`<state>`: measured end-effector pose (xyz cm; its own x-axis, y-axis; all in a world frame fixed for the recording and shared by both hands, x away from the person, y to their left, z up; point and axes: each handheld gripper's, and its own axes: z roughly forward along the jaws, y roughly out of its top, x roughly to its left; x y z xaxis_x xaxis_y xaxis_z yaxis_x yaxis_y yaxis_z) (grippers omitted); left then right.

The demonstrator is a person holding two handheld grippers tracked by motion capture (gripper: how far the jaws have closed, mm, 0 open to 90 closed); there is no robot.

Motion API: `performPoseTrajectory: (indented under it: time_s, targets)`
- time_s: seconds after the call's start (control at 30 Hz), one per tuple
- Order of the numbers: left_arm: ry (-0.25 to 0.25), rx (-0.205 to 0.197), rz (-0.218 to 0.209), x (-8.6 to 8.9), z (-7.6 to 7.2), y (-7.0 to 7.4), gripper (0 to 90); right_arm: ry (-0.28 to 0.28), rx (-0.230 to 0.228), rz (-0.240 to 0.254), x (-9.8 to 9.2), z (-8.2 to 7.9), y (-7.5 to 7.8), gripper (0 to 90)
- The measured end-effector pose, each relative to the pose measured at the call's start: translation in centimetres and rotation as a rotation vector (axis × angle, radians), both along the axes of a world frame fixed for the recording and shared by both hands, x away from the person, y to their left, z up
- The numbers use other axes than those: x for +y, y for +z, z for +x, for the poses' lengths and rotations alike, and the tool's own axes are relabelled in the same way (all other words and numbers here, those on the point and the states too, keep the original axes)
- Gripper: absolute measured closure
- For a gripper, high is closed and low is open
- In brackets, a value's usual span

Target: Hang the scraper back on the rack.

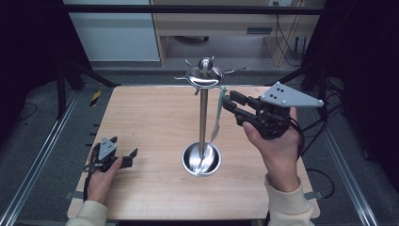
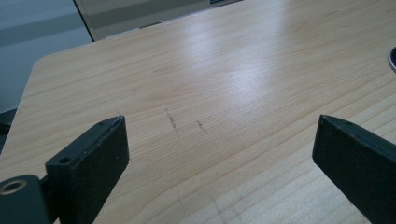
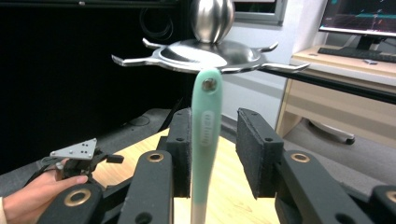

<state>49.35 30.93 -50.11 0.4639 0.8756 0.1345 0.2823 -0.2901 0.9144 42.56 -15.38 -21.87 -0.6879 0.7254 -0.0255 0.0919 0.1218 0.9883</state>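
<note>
A steel stand (image 1: 203, 117) with a round base (image 1: 201, 159) and a hooked top disc (image 3: 210, 53) rises from the middle of the table. A mint-green utensil (image 1: 219, 109) hangs from one hook by the hole in its handle (image 3: 206, 126). My right gripper (image 1: 228, 102) is raised beside the stand and open. In the right gripper view the handle hangs between the jaws of the right gripper (image 3: 215, 116), against the left pad, with a gap to the right pad. My left gripper (image 1: 134, 157) rests low at the table's front left, open with nothing between the jaws of the left gripper (image 2: 219, 140).
The wooden table (image 1: 141, 117) has bare surface around the stand. The base's rim (image 2: 393, 58) peeks in at the right edge of the left gripper view. A desk and cables stand beyond the far edge. The person's hand with the left gripper (image 3: 77, 156) shows far off.
</note>
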Motion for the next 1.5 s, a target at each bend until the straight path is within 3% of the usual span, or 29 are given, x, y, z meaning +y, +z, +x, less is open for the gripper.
performPoseTrajectory:
  time_s: [0.17,0.27,0.37,0.47,0.77,0.83,1.0,1.13,1.5]
  targets:
    - [-0.001,0.003,0.004,-0.1,0.1,0.0,3.5,-0.034,-0.011,0.019,-1.3,-0.5,0.5,62.9]
    - [-0.001,0.003,0.008,-0.1,0.1,0.0,3.5,-0.069,0.001,0.005,-2.2,-0.3,0.3,51.8]
    - [-0.001,0.002,0.004,-0.1,0.0,0.0,3.5,-0.159,-0.003,-0.036,-3.0,0.5,-0.5,39.3]
    - [-0.001,0.001,0.004,-0.1,0.0,0.0,3.5,-0.227,0.002,-0.038,-3.6,1.5,-1.6,29.2]
    - [-0.001,0.001,-0.002,-0.1,0.1,0.0,3.5,-0.327,0.009,-0.034,-5.0,3.0,-4.2,13.2]
    - [-0.002,0.001,-0.001,-0.1,0.1,0.0,3.5,-0.328,-0.005,-0.047,-5.2,3.2,-4.9,12.0]
    - [-0.001,-0.001,-0.009,0.0,0.1,0.0,3.5,-0.344,0.021,-0.062,-6.0,3.7,-6.3,10.7]
    - [-0.011,-0.003,-0.006,-0.1,0.1,0.0,3.4,-0.368,0.068,-0.064,-6.6,4.1,-7.9,8.4]
    - [-0.017,-0.005,-0.008,-0.3,0.1,0.0,3.3,-0.431,0.176,-0.084,-7.9,5.2,-12.9,12.3]
